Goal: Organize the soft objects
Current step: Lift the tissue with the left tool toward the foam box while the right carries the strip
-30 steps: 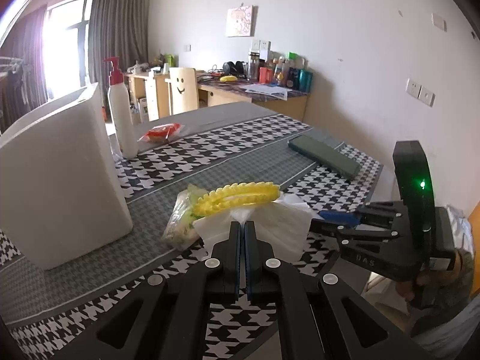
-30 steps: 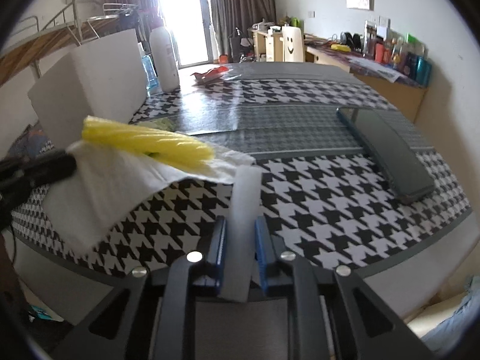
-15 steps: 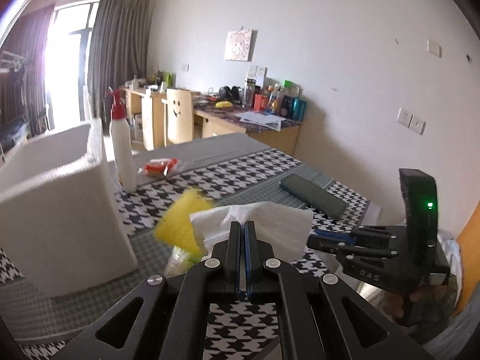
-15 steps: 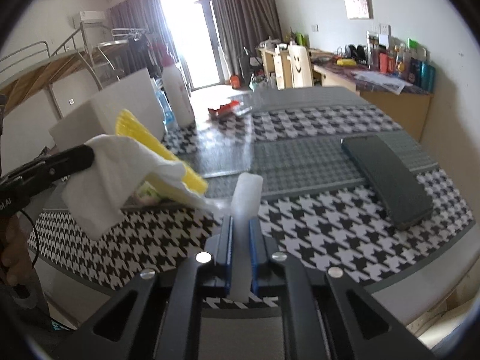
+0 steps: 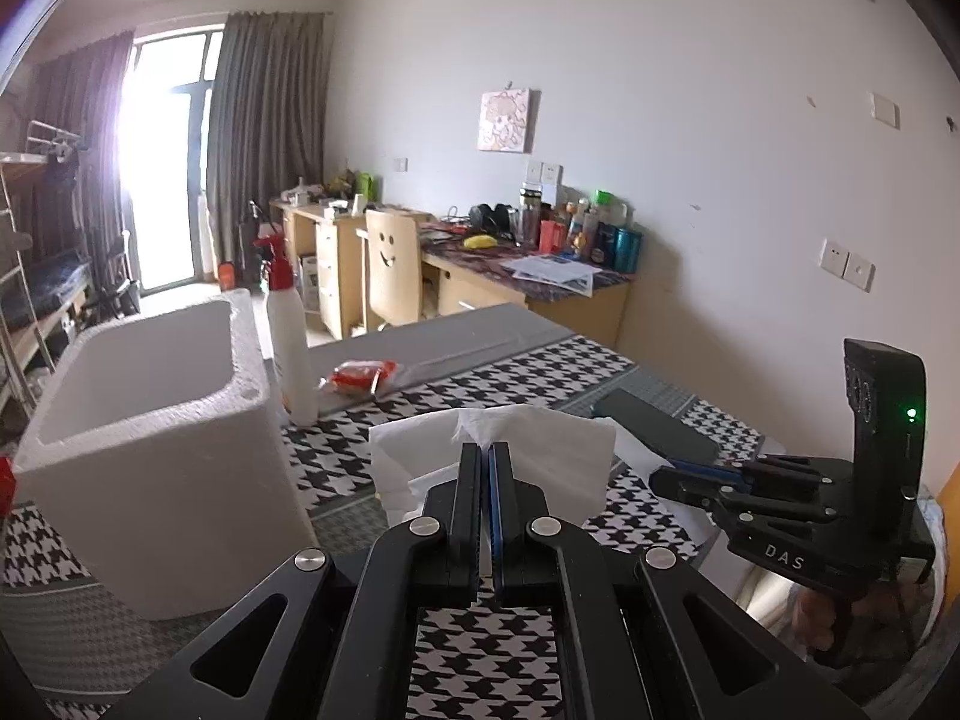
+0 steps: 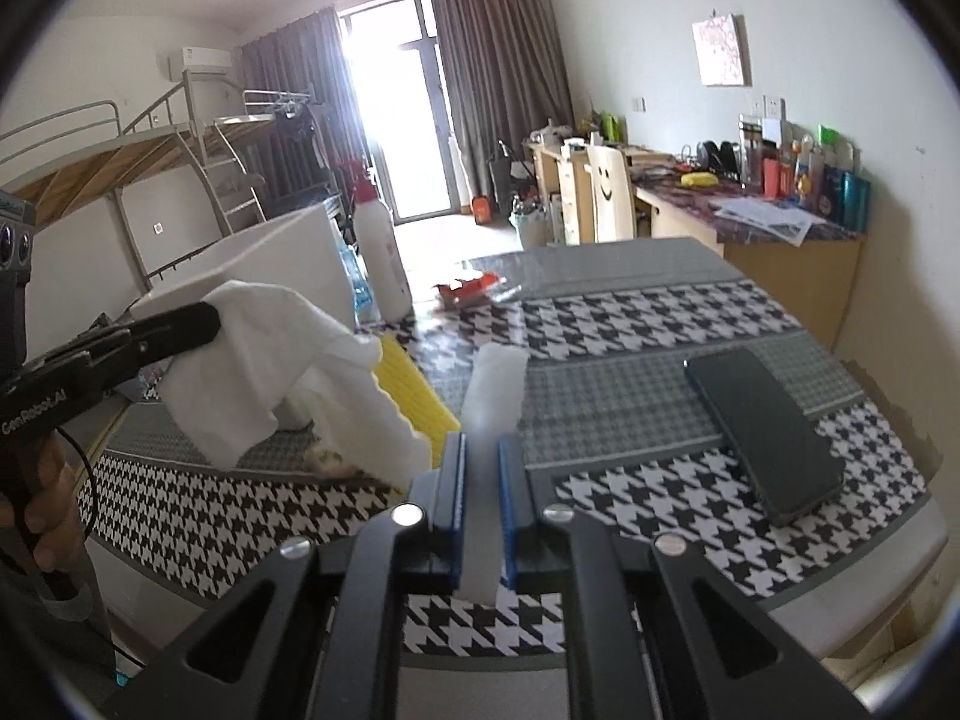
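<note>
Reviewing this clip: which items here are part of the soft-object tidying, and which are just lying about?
In the job:
- white cloth, pinched by both tongs, left tongs and right tongs
- yellow ribbed item under the cloth
- white foam box

Lying about:
- spray bottle
- red packet
- dark phone
- houndstooth table
</note>
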`<action>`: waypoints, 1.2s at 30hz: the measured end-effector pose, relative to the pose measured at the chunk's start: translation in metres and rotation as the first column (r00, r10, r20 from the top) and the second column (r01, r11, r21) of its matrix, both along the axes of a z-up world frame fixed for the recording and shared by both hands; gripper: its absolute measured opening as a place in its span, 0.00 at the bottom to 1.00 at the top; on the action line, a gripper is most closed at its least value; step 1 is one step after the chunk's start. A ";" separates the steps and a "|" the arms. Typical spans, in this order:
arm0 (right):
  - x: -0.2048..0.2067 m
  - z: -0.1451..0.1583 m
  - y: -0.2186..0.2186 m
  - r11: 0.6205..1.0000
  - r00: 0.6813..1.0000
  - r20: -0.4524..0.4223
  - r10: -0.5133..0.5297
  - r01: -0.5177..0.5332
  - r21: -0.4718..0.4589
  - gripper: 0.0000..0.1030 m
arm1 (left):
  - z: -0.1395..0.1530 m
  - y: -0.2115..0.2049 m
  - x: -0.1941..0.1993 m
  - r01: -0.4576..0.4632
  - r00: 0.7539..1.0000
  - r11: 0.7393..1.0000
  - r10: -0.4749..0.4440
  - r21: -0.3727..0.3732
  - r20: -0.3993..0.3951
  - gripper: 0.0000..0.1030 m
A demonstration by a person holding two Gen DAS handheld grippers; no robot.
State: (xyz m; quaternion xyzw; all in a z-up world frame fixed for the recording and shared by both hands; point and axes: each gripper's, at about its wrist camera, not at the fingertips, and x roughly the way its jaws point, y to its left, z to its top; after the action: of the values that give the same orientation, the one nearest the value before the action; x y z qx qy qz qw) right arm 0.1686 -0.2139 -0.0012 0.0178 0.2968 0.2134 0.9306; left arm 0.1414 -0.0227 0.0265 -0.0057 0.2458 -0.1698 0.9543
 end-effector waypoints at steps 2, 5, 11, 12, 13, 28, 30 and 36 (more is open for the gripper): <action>0.000 0.004 0.002 1.000 1.000 0.009 0.008 -0.008 0.004 0.13 | 0.005 0.002 0.001 -0.008 1.000 1.000 0.008 0.002 0.008 0.02; 0.002 0.009 0.005 1.000 1.000 0.026 0.014 -0.014 0.005 0.13 | 0.010 0.004 0.002 -0.018 1.000 1.000 0.018 0.004 0.023 0.02; 0.007 0.018 0.009 1.000 0.998 0.053 0.026 -0.026 0.010 0.13 | 0.019 0.006 0.005 -0.049 0.998 0.999 0.048 0.016 0.051 0.02; 0.008 0.020 0.010 1.000 0.998 0.059 0.027 -0.027 0.011 0.13 | 0.021 0.007 0.005 -0.053 0.997 0.998 0.052 0.019 0.055 0.02; 0.008 0.022 0.011 1.000 0.997 0.065 0.028 -0.029 0.010 0.13 | 0.023 0.008 0.006 -0.058 0.997 0.998 0.057 0.020 0.059 0.02; 0.018 0.049 0.034 0.997 0.987 0.141 0.076 -0.079 0.015 0.13 | 0.056 0.022 0.017 -0.136 0.982 0.990 0.132 0.022 0.133 0.02; 0.020 0.053 0.037 0.996 0.985 0.151 0.081 -0.084 0.014 0.13 | 0.061 0.023 0.018 -0.147 0.980 0.989 0.142 0.025 0.143 0.02; 0.025 0.066 0.048 0.995 0.980 0.174 0.096 -0.100 0.015 0.13 | 0.075 0.027 0.015 -0.168 0.969 0.985 0.159 0.030 0.188 0.02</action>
State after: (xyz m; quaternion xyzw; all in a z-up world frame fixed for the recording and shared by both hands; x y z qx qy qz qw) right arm 0.1939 -0.1664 0.0644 -0.0045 0.2128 0.2634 0.9409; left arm 0.1564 0.0047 0.1017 0.0117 0.1588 -0.0847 0.9836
